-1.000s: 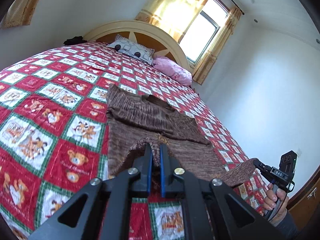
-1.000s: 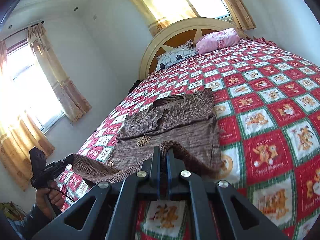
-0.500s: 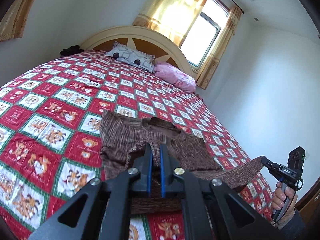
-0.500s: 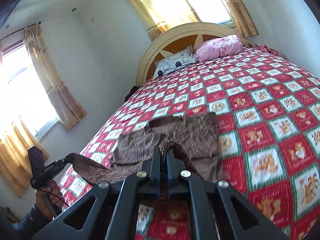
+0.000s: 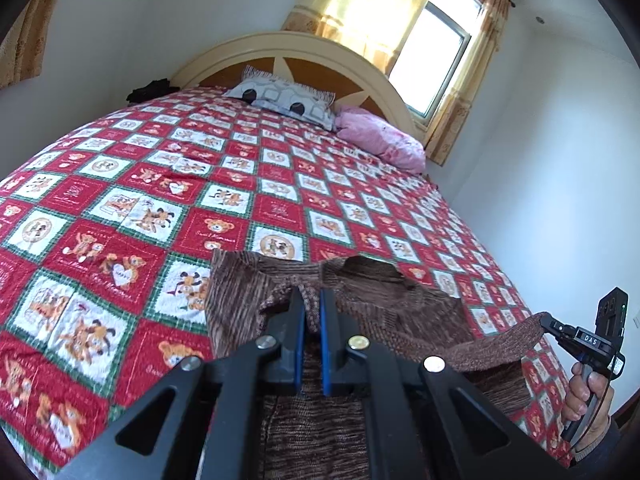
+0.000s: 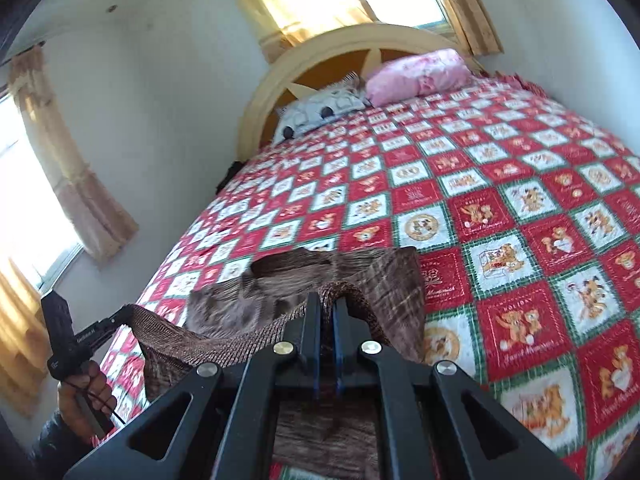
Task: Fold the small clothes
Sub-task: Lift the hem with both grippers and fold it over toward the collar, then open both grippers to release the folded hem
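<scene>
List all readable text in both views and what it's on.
"DAS": white label on the right tongs, seen in the left wrist view.
White print on the left tongs: too blurred to read.
Script and words on the red bedspread squares: too small to read with confidence.

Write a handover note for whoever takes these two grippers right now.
Left gripper: shut on the hem of the brown knit sweater.
Right gripper: shut on the same hem, further along.
The sweater lies on the bear-print quilt, its hem lifted and stretched between the grippers, over the collar end.
Done: sleeves look folded in; the hem-to-collar fold is under way.
Left: lay the hem down at the collar, release, smooth.
</scene>
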Demonstrator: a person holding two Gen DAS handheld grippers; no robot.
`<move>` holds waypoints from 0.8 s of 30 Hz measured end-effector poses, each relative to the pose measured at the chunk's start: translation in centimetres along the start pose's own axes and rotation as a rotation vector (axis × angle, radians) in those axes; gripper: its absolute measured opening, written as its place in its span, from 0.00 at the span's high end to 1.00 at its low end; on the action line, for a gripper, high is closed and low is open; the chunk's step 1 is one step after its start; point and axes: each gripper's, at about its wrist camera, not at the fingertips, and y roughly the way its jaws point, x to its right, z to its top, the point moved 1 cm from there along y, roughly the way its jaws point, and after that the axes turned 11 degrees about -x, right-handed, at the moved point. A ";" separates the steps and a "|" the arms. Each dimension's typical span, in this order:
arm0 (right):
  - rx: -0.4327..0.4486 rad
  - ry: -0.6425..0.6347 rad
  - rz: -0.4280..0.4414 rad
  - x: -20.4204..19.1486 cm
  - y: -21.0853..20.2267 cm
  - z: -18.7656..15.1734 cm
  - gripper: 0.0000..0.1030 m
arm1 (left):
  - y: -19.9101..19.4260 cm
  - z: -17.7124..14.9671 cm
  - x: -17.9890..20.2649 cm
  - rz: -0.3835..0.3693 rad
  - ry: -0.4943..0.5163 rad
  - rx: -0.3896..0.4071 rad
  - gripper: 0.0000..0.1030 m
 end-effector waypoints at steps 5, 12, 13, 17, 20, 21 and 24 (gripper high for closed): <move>-0.056 0.033 -0.023 2.0 4.9 2.6 0.96 | 3.8 1.9 -1.0 0.031 0.004 -0.042 0.94; -0.146 0.105 -0.064 5.0 11.0 4.8 0.96 | 9.0 2.6 -2.1 0.086 0.012 -0.119 0.94; -0.165 0.109 -0.070 5.3 11.8 4.9 0.96 | 9.7 2.7 -2.3 0.104 0.013 -0.129 0.93; -0.232 0.159 -0.088 7.3 15.3 6.1 0.95 | 11.1 3.8 -2.9 0.175 0.000 -0.124 0.89; -0.218 0.191 -0.092 8.0 15.8 7.0 0.75 | 10.1 4.6 -3.5 0.198 -0.027 -0.099 0.66; -0.202 0.190 -0.112 7.8 15.4 7.2 0.42 | 9.7 4.5 -3.5 0.195 -0.024 -0.093 0.57; -0.156 0.121 -0.090 6.4 13.7 6.9 0.26 | 7.9 3.2 -2.5 0.210 0.060 -0.068 0.35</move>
